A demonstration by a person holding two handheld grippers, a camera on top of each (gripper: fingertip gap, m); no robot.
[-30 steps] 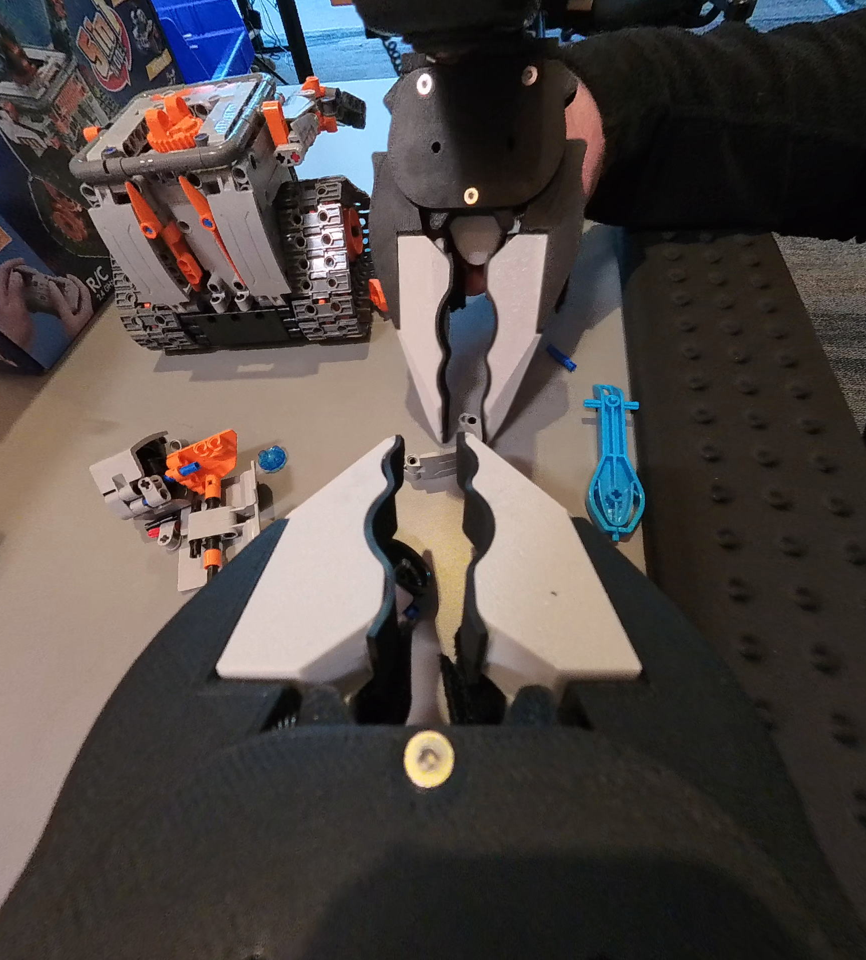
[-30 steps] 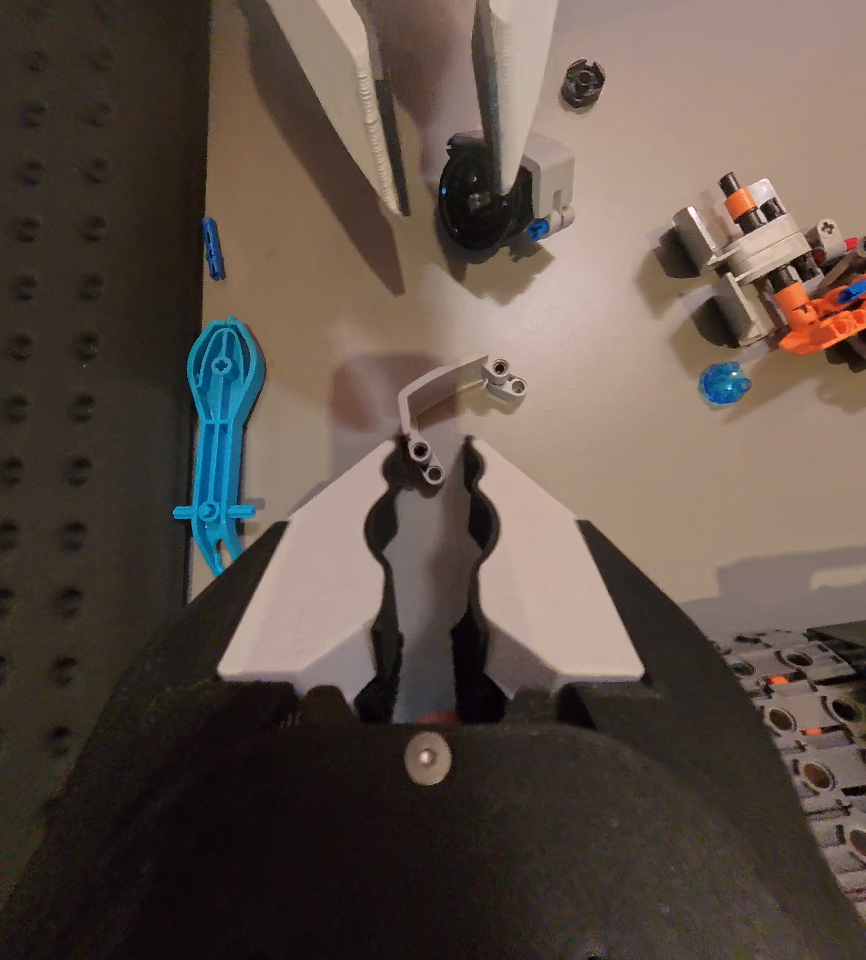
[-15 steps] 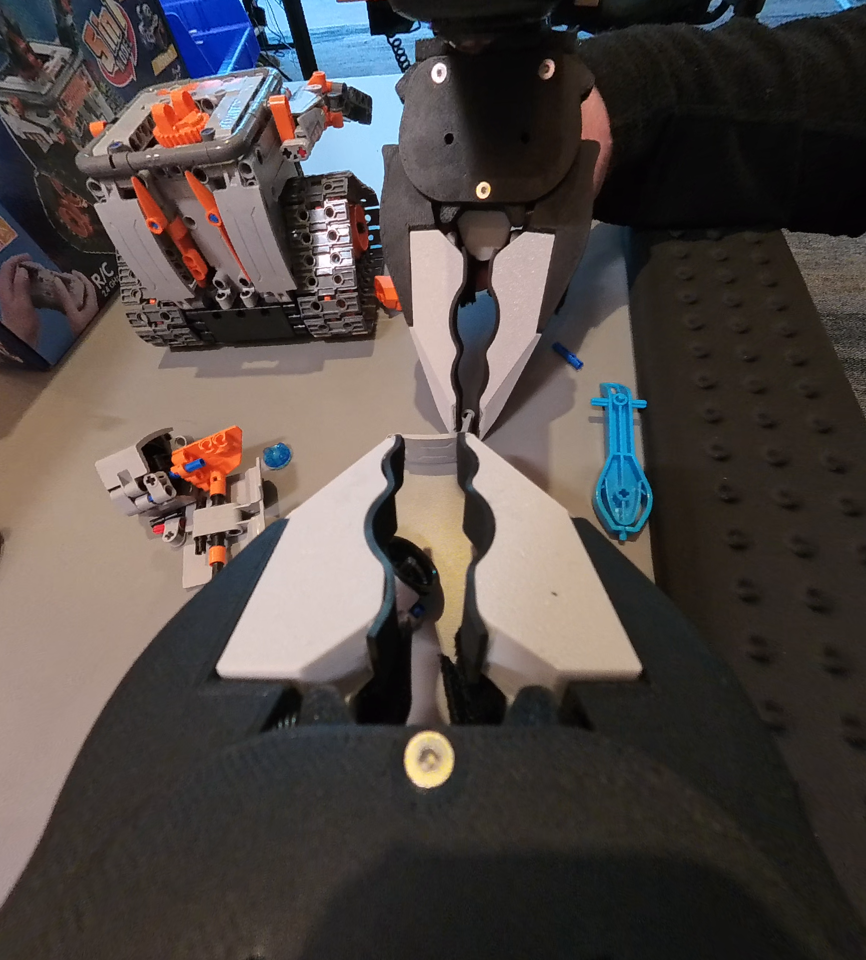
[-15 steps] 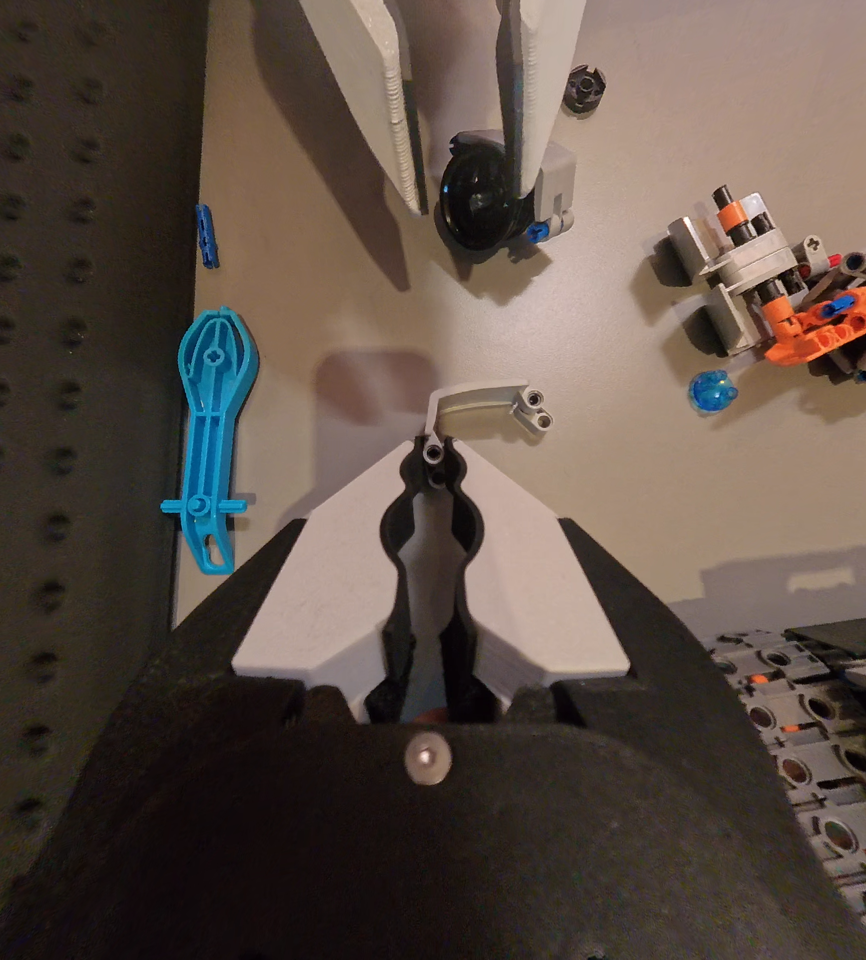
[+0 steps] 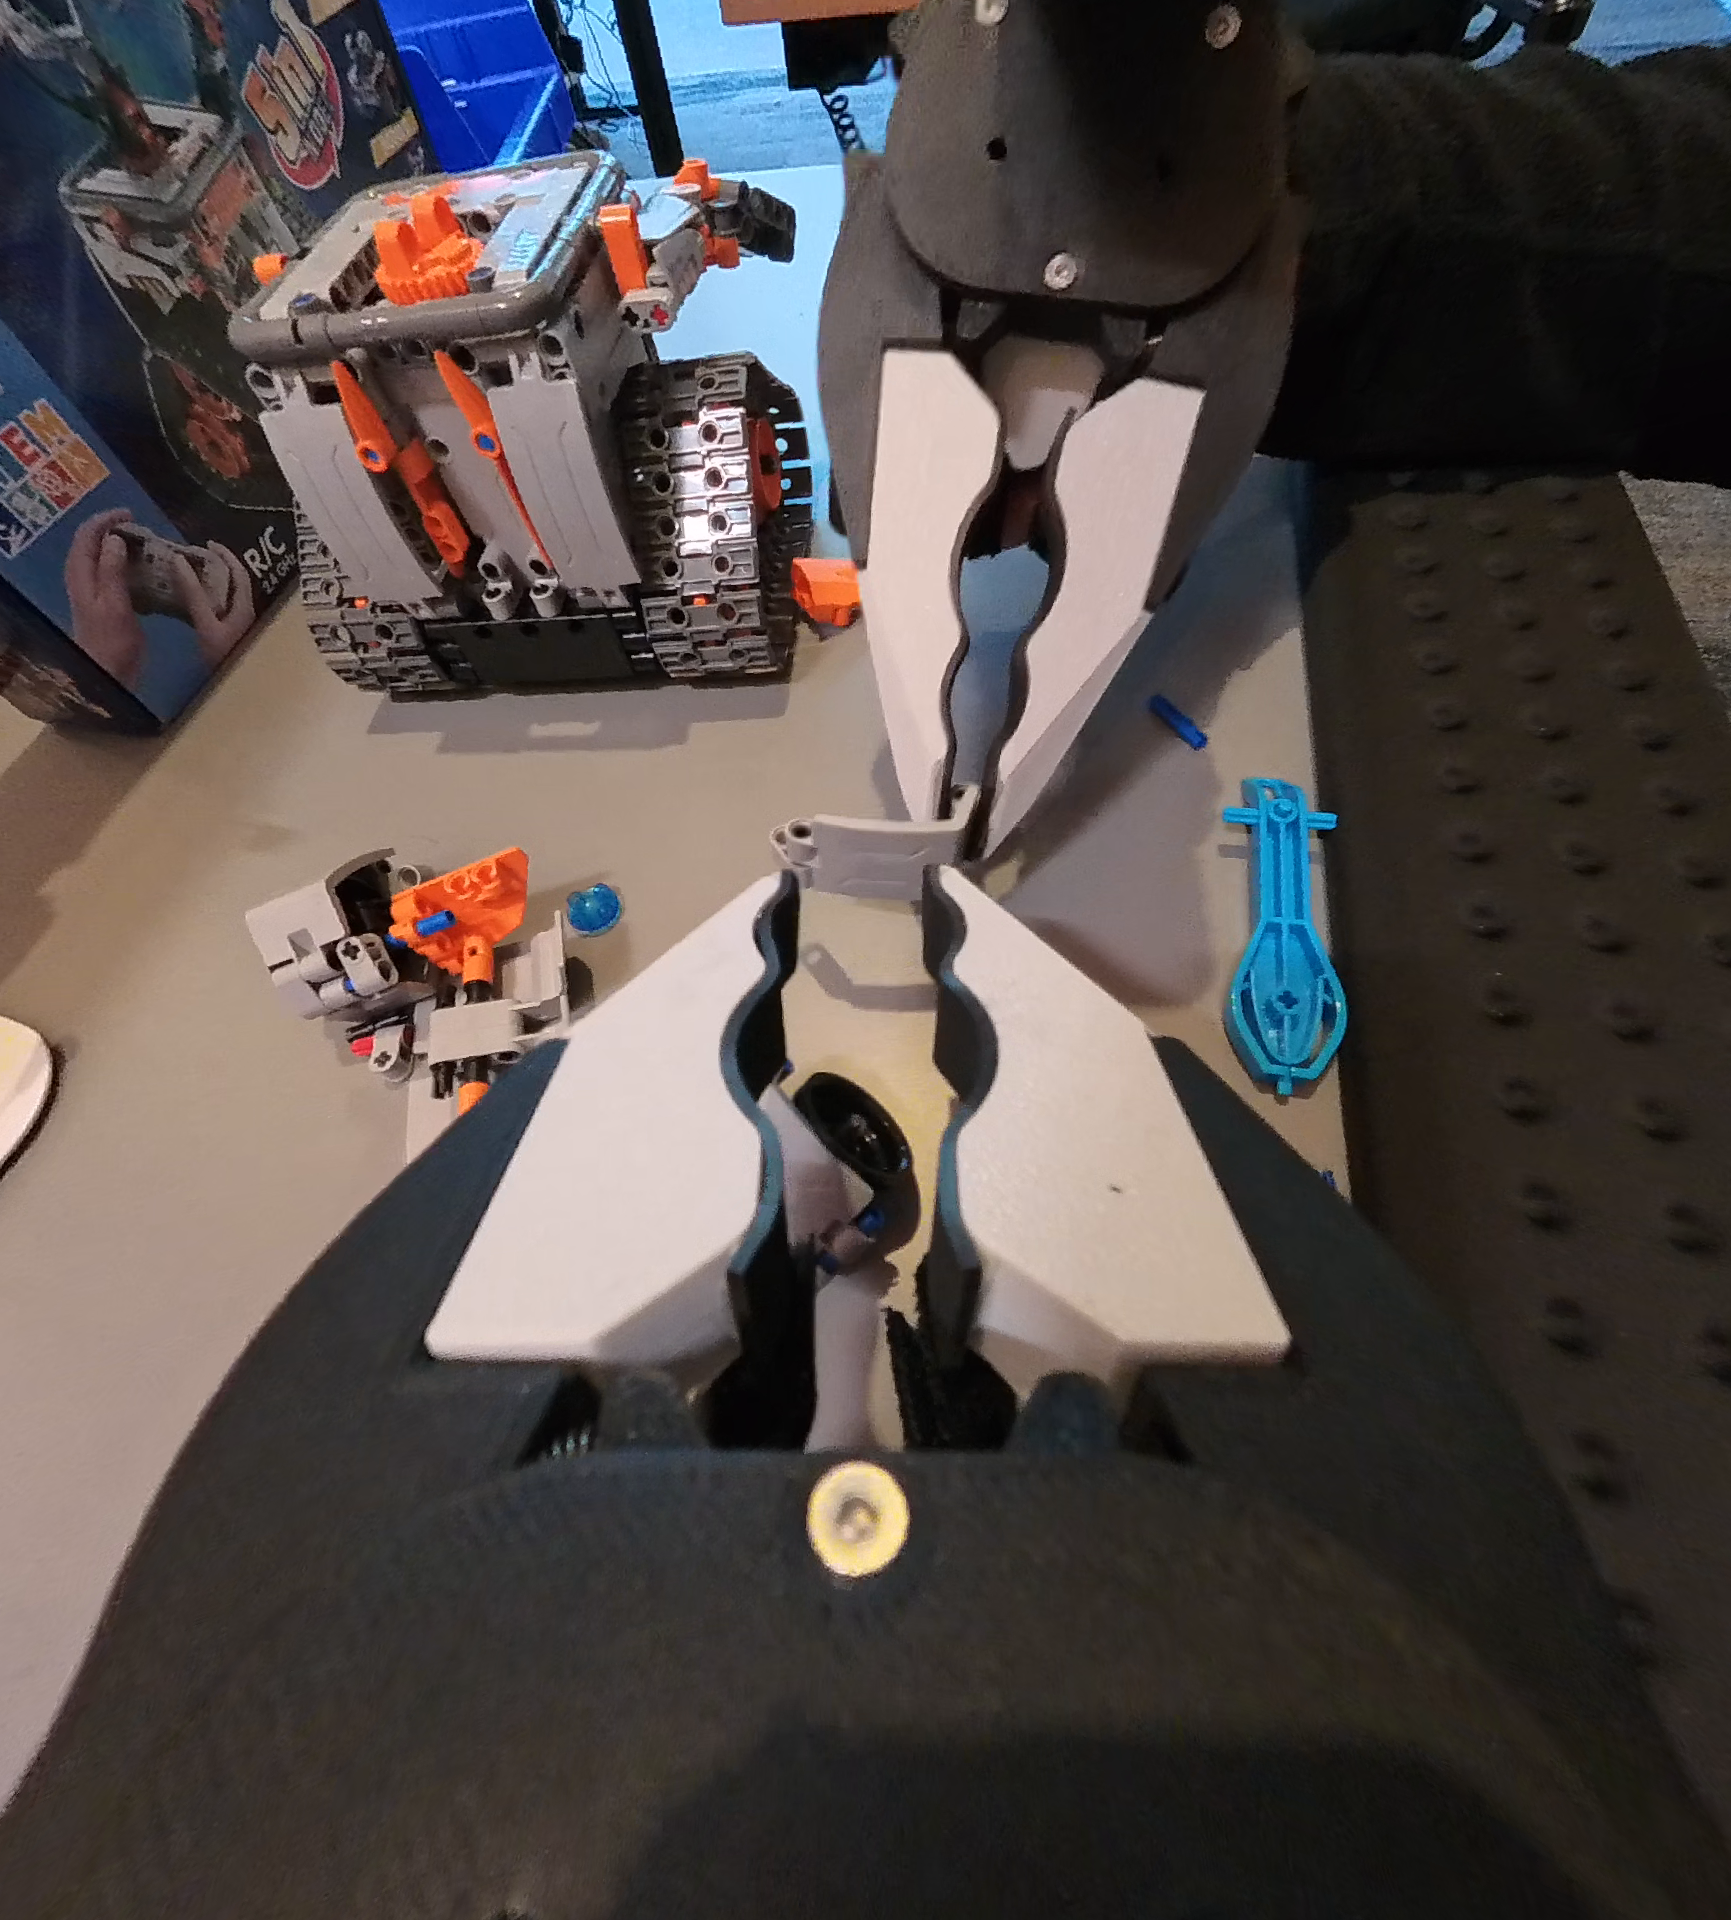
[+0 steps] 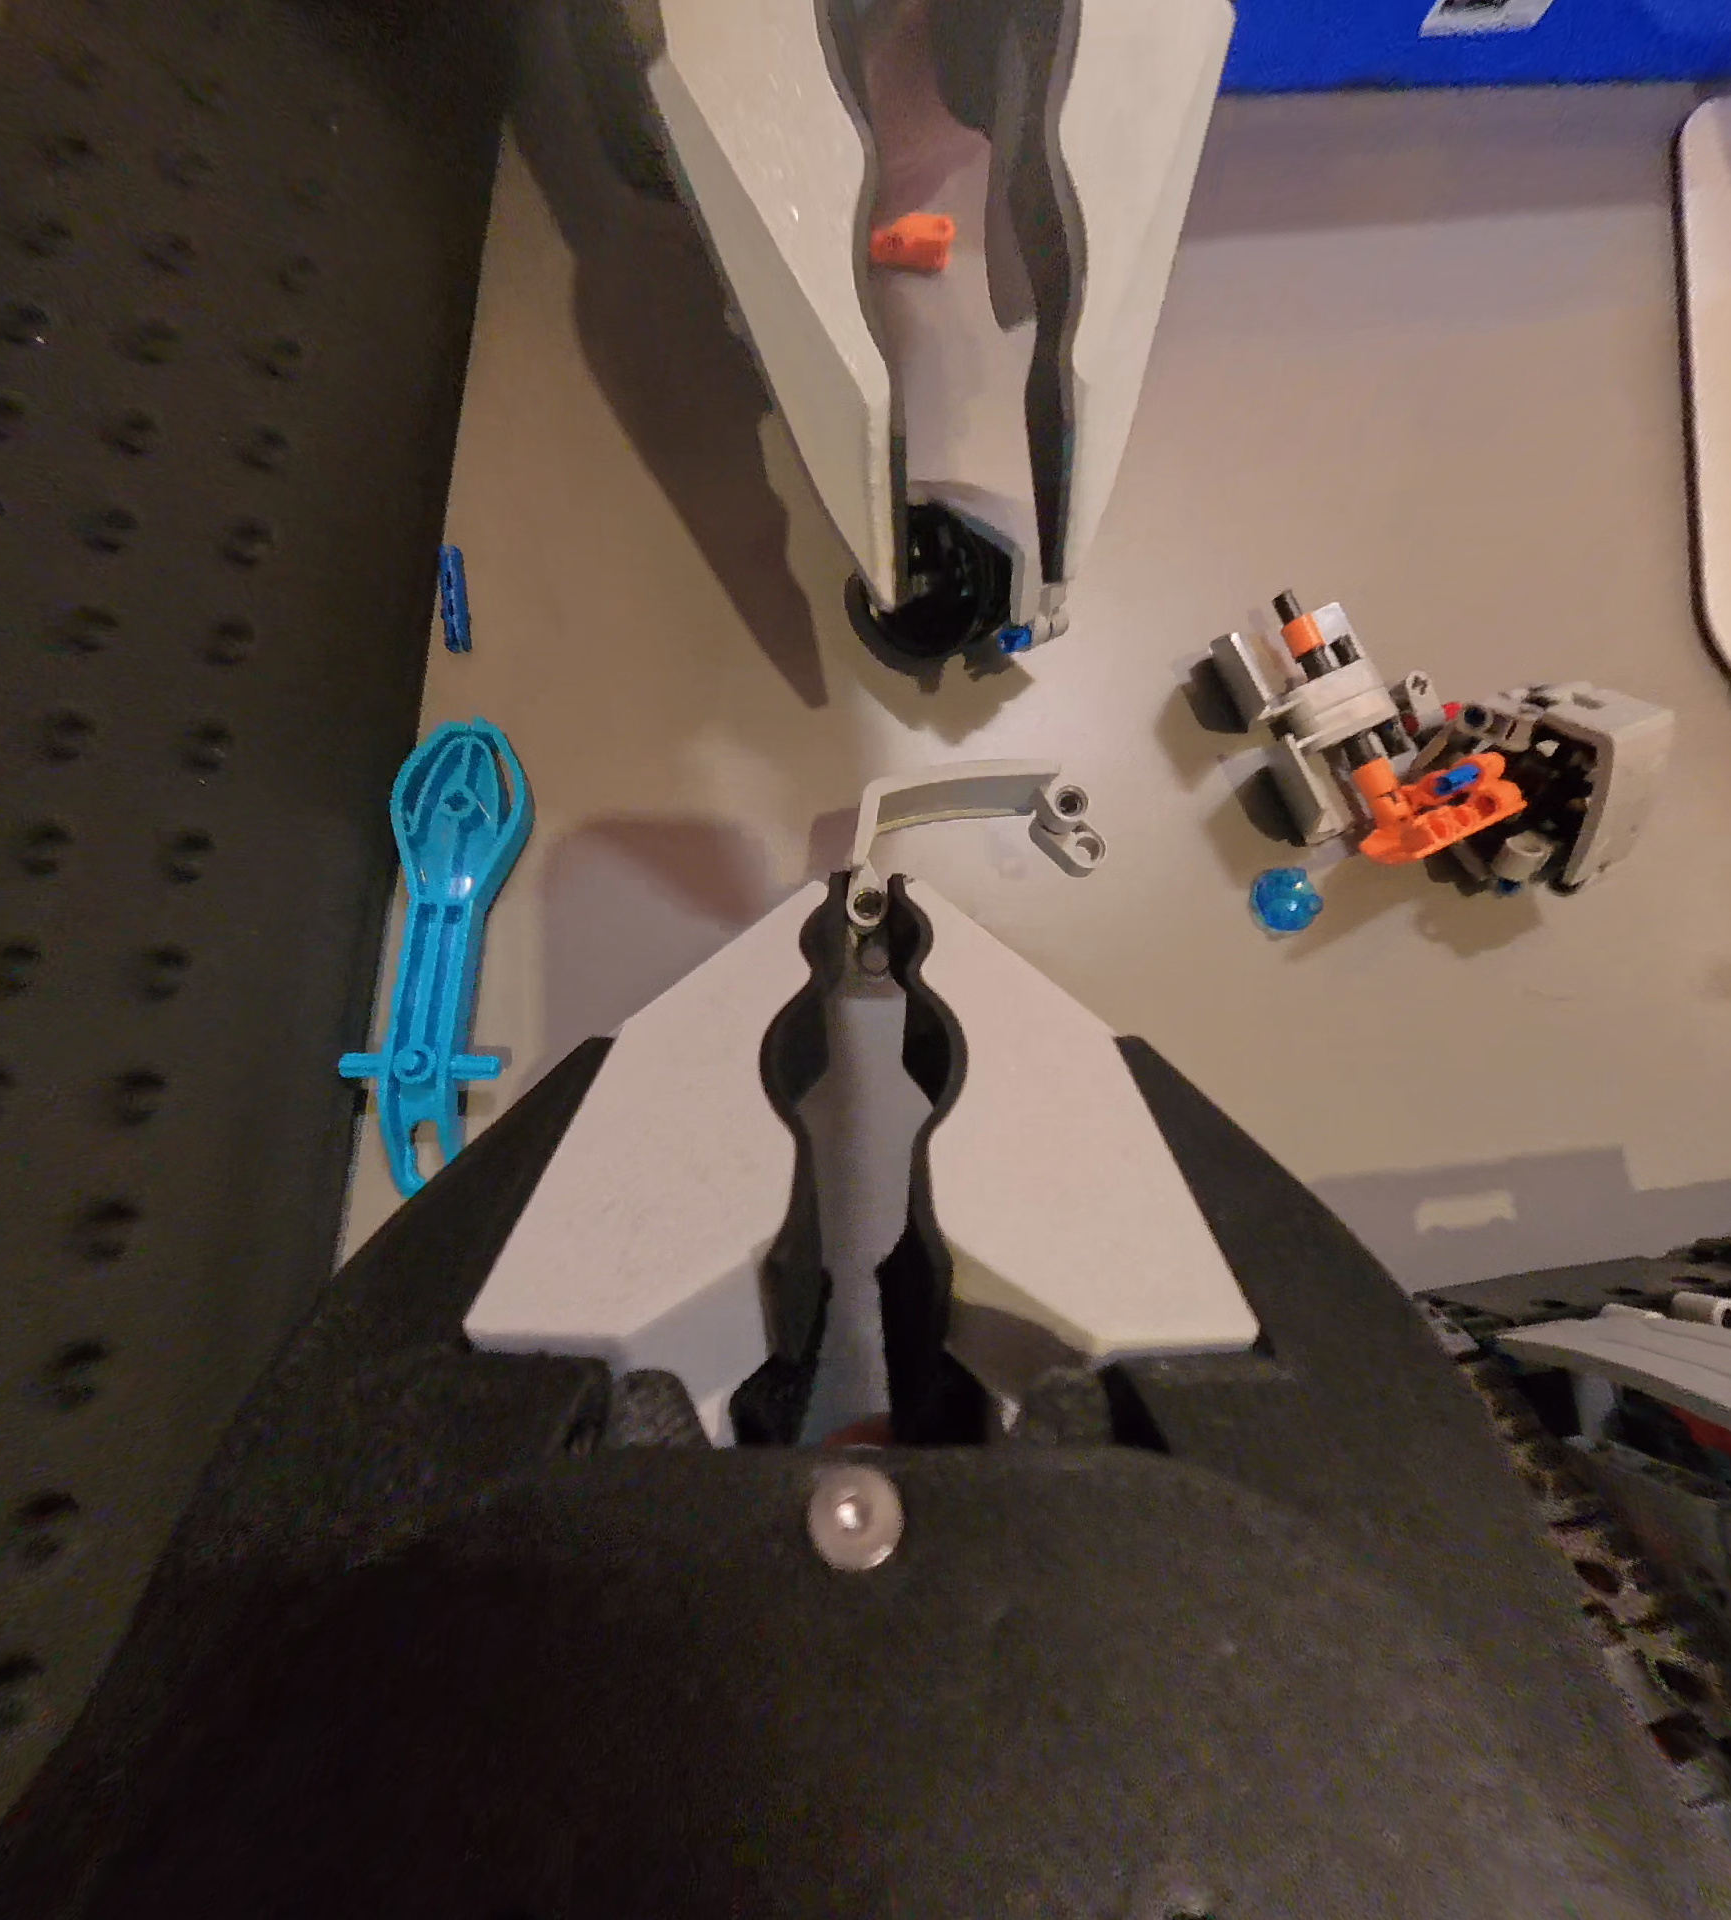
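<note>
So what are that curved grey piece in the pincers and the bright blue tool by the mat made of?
The curved grey piece, pinched at one end by the right gripper, looks like hard moulded plastic: matte, with neat round pin holes. The blue tool seems a glossier, slightly see-through plastic, cast as an open ribbed frame. The black mat beside it looks rubbery, dull and dimpled, though that is less certain.

The right gripper (image 6: 871,899) has its jaws closed on one end of a curved grey panel piece (image 6: 954,805), which juts past the tips at the frame's middle, its far end with two pin holes free above the bench (image 6: 1360,1039). At upper middle, the left gripper (image 6: 965,582) pinches a black wheel assembly (image 6: 934,613) with a grey bracket.
</note>
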